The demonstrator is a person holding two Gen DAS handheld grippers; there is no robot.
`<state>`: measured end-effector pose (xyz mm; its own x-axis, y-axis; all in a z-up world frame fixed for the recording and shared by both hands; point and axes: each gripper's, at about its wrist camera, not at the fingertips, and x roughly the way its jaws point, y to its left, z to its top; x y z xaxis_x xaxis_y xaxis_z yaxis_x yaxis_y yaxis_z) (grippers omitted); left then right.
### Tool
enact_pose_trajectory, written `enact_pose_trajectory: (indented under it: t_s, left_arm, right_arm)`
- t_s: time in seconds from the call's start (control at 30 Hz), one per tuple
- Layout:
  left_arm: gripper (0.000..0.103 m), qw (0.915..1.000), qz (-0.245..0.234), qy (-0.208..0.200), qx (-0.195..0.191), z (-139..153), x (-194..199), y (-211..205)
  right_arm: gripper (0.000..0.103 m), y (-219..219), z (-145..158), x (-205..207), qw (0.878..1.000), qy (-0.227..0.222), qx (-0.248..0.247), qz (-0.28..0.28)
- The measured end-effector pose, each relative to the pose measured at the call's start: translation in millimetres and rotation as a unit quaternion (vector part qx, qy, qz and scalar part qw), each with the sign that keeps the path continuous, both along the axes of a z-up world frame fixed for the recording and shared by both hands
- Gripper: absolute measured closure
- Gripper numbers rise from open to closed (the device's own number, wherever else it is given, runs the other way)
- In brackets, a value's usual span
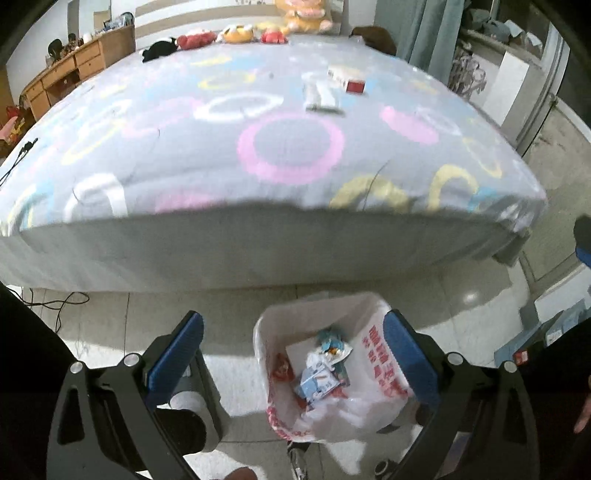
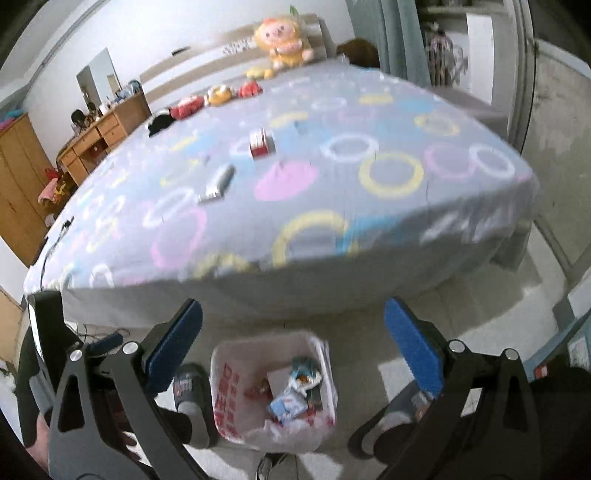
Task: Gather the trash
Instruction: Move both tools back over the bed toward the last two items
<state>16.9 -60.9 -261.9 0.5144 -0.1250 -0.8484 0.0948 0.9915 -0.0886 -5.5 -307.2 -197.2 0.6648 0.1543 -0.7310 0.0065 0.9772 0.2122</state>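
Observation:
A waste bin lined with a white plastic bag (image 1: 365,369) (image 2: 229,373) stands on the floor at the foot of the bed. Inside lie several wrappers and a small blue carton (image 1: 316,384) (image 2: 290,404). My left gripper (image 1: 293,347) hangs open above the bin, nothing between its blue pads. My right gripper (image 2: 293,343) is also wide open and empty above the bin. On the bed lie a red-and-white box (image 1: 349,79) (image 2: 260,142) and a flat white packet (image 1: 321,96) (image 2: 218,184).
The bed (image 1: 184,147) (image 2: 424,229) has a grey cover with coloured rings; plush toys (image 1: 236,33) (image 2: 284,40) line its far end. A wooden desk (image 1: 70,70) stands at the left wall. Slippered feet (image 2: 190,391) stand beside the bin. Cables (image 1: 62,302) lie on the tiled floor.

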Motion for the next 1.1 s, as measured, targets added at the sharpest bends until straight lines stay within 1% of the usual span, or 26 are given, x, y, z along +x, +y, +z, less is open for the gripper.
enact_pose_trajectory:
  t_s: [0.1, 0.23, 0.3, 0.37, 0.43, 0.5, 0.57, 0.6, 0.73, 0.9, 1.0, 1.1]
  left_arm:
    - [0.008, 0.9999, -0.004, -0.012, -0.006, 14, 0, -5]
    - [0.008, 0.9992, -0.004, -0.039, -0.002, 38, 1, -12]
    - [0.008, 0.9990, -0.003, -0.044, 0.002, 52, 6, -13]
    - [0.008, 0.9987, -0.004, -0.050, -0.008, 66, 11, -13]
    - [0.008, 0.9983, -0.002, -0.058, -0.009, 79, 17, -11]
    - [0.008, 0.9977, 0.001, -0.065, -0.020, 94, 27, -9]
    - [0.008, 0.9972, 0.006, -0.071, -0.020, 104, 36, -9]
    - [0.008, 0.9970, 0.008, -0.076, -0.016, 111, 44, -10]
    - [0.008, 0.9965, 0.012, -0.082, -0.017, 122, 66, -14]
    - [0.008, 0.9967, 0.022, -0.077, -0.012, 125, 97, -18]
    - [0.008, 0.9967, 0.029, -0.075, -0.008, 123, 119, -21]
    - [0.008, 0.9973, 0.028, -0.067, -0.003, 117, 140, -28]
  right_arm:
    - [0.006, -2, 18, 5, 1.000, -0.016, -0.002, 0.004]
    - [0.006, -3, 41, 8, 0.999, -0.038, 0.000, 0.005]
    - [0.006, -2, 49, 11, 0.999, -0.044, 0.003, 0.008]
    - [0.006, -3, 60, 16, 0.999, -0.051, 0.008, 0.015]
    - [0.006, -2, 73, 26, 0.998, -0.056, 0.001, 0.019]
    - [0.006, 0, 87, 39, 0.998, -0.065, -0.008, 0.023]
    - [0.006, -2, 97, 51, 0.997, -0.069, -0.004, 0.027]
    - [0.006, -3, 104, 63, 0.997, -0.068, -0.001, 0.025]
    - [0.006, -2, 125, 108, 0.998, -0.062, 0.000, 0.033]
    - [0.006, 10, 144, 173, 0.996, -0.054, -0.021, 0.060]
    - [0.006, 19, 146, 211, 0.996, -0.043, -0.024, 0.072]
    - [0.006, 31, 140, 252, 0.995, -0.017, -0.034, 0.088]
